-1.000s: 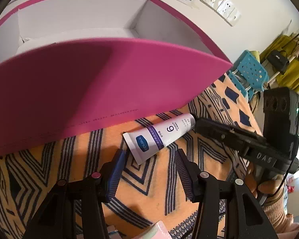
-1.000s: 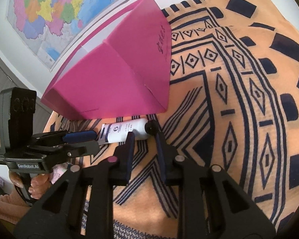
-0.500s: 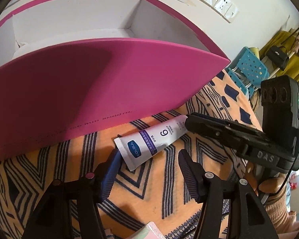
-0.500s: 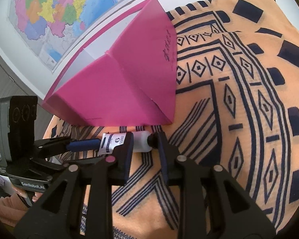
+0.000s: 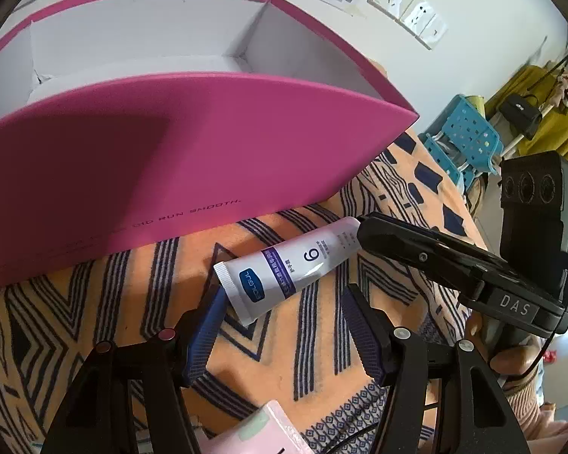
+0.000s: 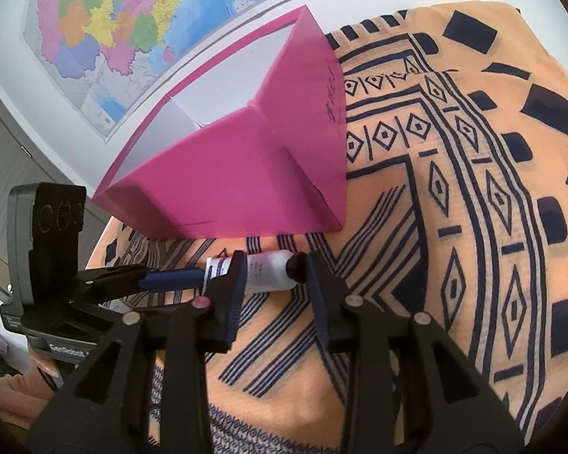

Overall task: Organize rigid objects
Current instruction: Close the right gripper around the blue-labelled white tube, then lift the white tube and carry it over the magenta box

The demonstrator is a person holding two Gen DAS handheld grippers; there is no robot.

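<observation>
Tube lying on the desk cloth just in front of the pink box. Left hand-held gripper open at its flat end; right hand-held gripper open around its cap end.

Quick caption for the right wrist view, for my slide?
Right gripper, jaws open, straddling the white tube lying beside the pink box on the patterned cloth.

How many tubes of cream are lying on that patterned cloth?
1. The tube lies in front of the pink box, between both grippers. Others may be hidden.
</observation>
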